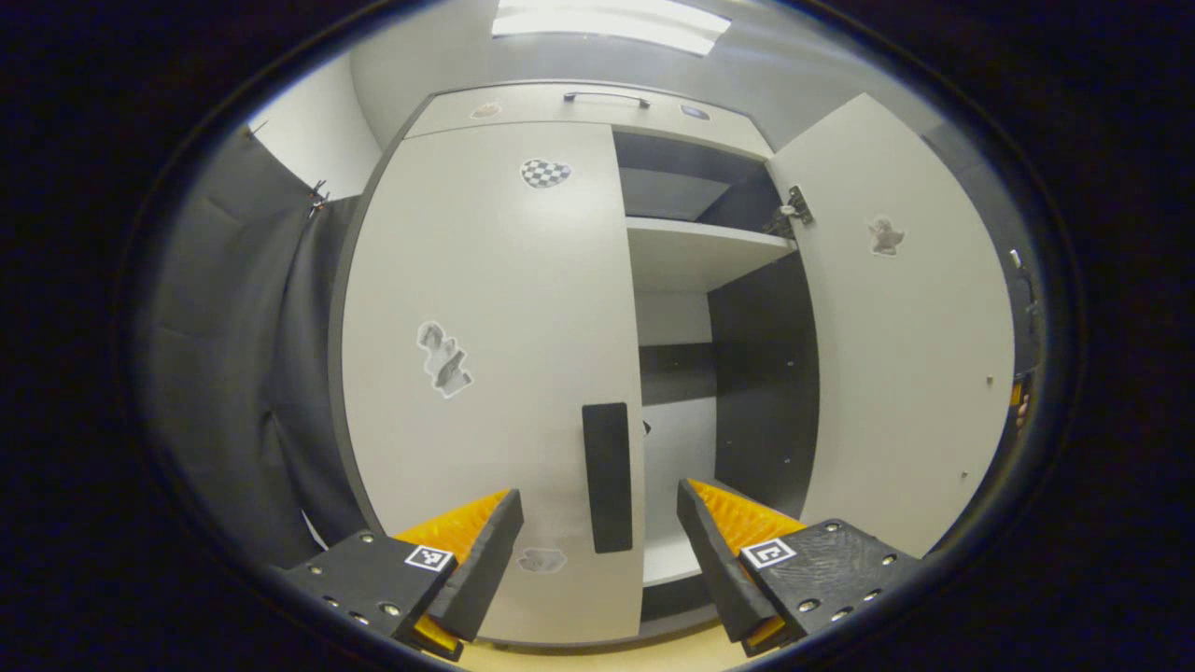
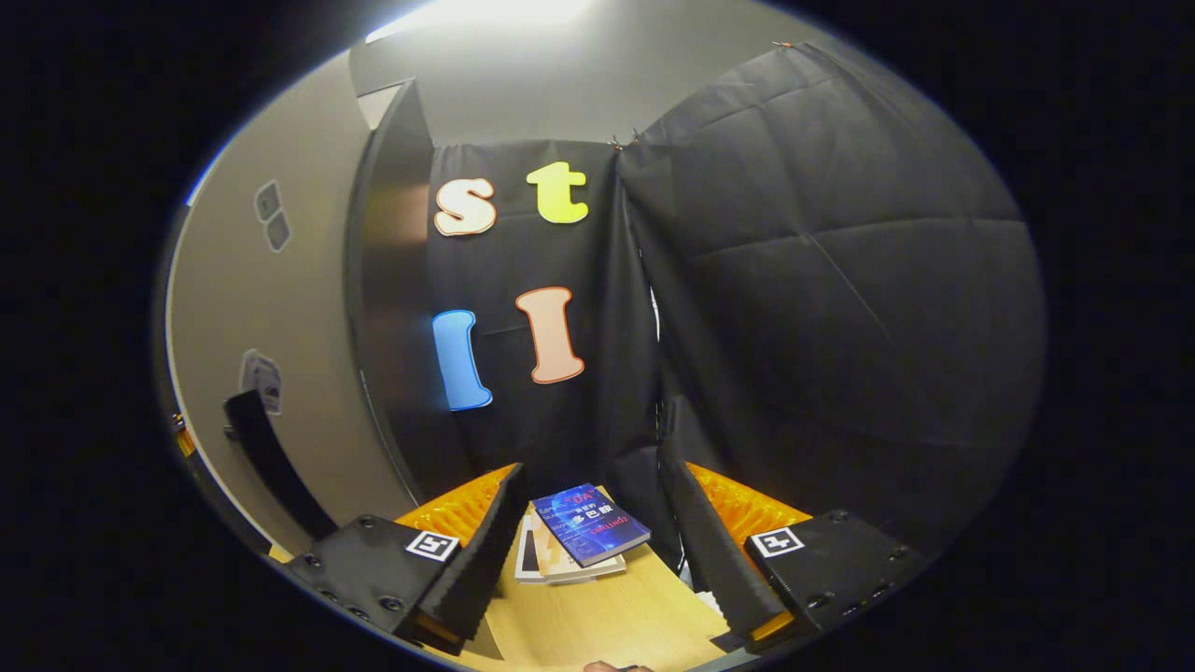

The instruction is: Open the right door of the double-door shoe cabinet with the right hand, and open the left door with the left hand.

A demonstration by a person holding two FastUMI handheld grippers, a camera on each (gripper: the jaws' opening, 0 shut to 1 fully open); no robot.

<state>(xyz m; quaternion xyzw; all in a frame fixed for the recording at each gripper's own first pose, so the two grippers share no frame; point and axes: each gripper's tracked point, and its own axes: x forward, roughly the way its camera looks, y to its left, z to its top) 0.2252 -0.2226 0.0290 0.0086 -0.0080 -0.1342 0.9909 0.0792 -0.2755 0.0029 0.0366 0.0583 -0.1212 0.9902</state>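
Cabinet (image 1: 523, 103) fills my left gripper view: the left door (image 1: 485, 355) is closed and flat to me, while the right door (image 1: 906, 345) stands swung wide open, its hinge (image 1: 794, 210) showing at the top inner edge. Between the two doors I see a pale shelf (image 1: 700, 247) and the dark inside wall below it. My left gripper (image 1: 600, 546) has its fingers spread wide with nothing between them; the left door's dark vertical handle (image 1: 607, 476) sits in the gap between the fingertips, near but untouched as far as I can tell. Stickers dot the left door, one checkered sticker (image 1: 545, 173) near its top.

In my right gripper view, my right gripper (image 2: 593, 546) is also spread wide and holds nothing. It faces the black cloth wall (image 2: 822, 327), with the opened right door (image 2: 271, 355) off to the side and its dark handle (image 2: 271, 467) well apart from the fingers. Beyond the fingertips a small stack of books (image 2: 583, 532) lies on the wooden floor (image 2: 607, 621).
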